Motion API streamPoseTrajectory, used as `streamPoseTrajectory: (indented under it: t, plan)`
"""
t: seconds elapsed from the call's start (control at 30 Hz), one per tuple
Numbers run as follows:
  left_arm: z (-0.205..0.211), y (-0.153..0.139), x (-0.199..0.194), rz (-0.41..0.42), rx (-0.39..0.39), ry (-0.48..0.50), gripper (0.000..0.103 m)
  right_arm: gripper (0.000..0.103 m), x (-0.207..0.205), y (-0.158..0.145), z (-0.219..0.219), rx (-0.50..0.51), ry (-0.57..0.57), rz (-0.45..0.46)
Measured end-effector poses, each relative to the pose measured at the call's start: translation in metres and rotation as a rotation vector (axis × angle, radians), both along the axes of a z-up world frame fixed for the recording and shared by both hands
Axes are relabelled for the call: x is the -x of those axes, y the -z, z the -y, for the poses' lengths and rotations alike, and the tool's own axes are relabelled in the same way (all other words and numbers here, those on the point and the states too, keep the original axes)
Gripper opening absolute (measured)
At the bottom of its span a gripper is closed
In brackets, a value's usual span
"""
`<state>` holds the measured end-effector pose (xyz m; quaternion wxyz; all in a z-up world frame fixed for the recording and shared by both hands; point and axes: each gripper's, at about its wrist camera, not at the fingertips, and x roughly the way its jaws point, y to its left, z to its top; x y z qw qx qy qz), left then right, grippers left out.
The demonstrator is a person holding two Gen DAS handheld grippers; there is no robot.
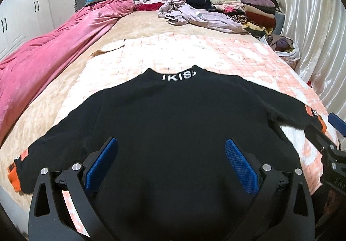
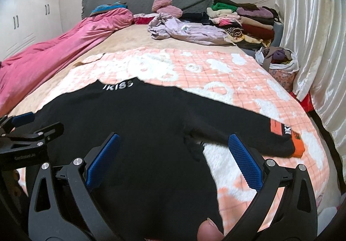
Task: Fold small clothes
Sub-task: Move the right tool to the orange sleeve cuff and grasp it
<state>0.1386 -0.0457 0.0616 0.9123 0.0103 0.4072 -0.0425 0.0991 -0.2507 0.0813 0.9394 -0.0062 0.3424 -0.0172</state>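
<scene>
A black sweater [image 1: 173, 124] lies spread flat on the peach checked blanket [image 1: 194, 50]; both the left gripper [image 1: 172, 163] and right gripper [image 2: 173, 154] hover spread above its lower body.

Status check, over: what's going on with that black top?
Both grippers, left and right, open, empty. Black top flat, sleeves out, unfolded. Nothing in the way.

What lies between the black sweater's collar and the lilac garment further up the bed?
Only bedding: the pink checked blanket, then bare beige sheet, clearest in the right wrist view.
</scene>
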Motion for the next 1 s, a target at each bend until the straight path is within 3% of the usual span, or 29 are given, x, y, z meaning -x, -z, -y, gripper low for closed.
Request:
streamPoseTrajectory:
  t: [0.63, 1.0]
  plan:
    - [0.020, 0.010, -0.065, -0.037, 0.013, 0.019, 0.099, 0.095, -0.081, -0.013, 0.038, -0.043, 0.116, 0.008]
    - [0.052, 0.033, -0.089, -0.040, 0.011, 0.110, 0.099, 0.095, -0.098, 0.016, 0.104, -0.100, 0.285, -0.025]
